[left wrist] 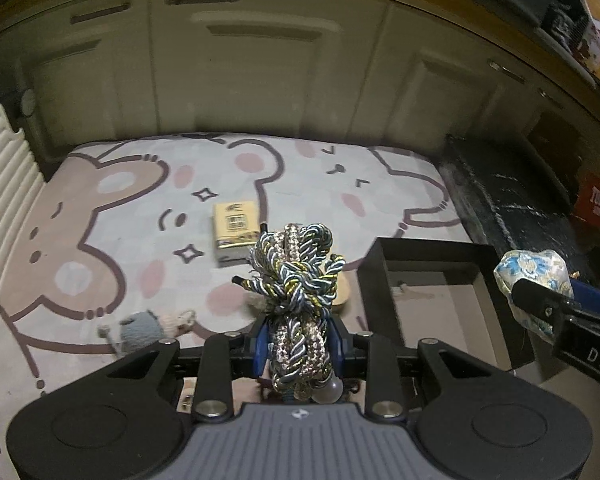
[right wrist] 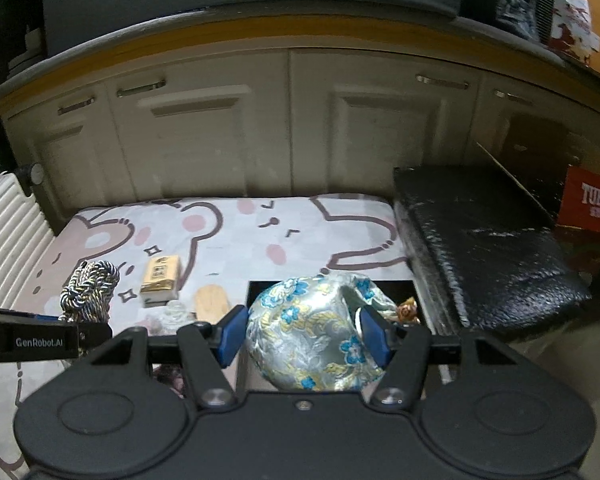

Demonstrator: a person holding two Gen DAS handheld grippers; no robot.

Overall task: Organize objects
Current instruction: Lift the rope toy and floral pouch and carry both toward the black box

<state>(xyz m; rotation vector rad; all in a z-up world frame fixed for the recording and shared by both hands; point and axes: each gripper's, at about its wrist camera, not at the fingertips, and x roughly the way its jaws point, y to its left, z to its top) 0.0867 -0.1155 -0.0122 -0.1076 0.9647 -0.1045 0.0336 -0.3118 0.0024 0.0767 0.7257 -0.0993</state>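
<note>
Tongs in both hands are carrying goods above a cartoon-bear play mat [left wrist: 112,216] spread on the floor before a row of cream cabinet doors [left wrist: 260,72]. Left tongs [left wrist: 298,354] are pinching a knotted bundle of twisted blue, gold and silver cord [left wrist: 300,276], their blue pads [left wrist: 261,346] pressing tight against its lower strands while the knot is standing up above the fingertips. Right tongs [right wrist: 302,338] are gripping a silvery brocade pouch [right wrist: 312,340] patterned with blue flowers, the pads [right wrist: 232,336] squeezing it from either side; the pouch is hanging over an open black box [left wrist: 432,256] that is sitting at the mat's right edge, just beside a dark glossy slab [right wrist: 488,248]. Seen through the left wrist camera, the pouch [left wrist: 534,270] and the right tongs are showing at the frame's right side, near the box's far corner. Lying on the mat are a small yellow carton [left wrist: 236,228], a tan oval piece [right wrist: 212,300] partly hidden behind the cord, and a grey-blue plush item [left wrist: 140,328] close to the left tongs. A red Tuborg carton [right wrist: 594,204] is standing at far right.
</note>
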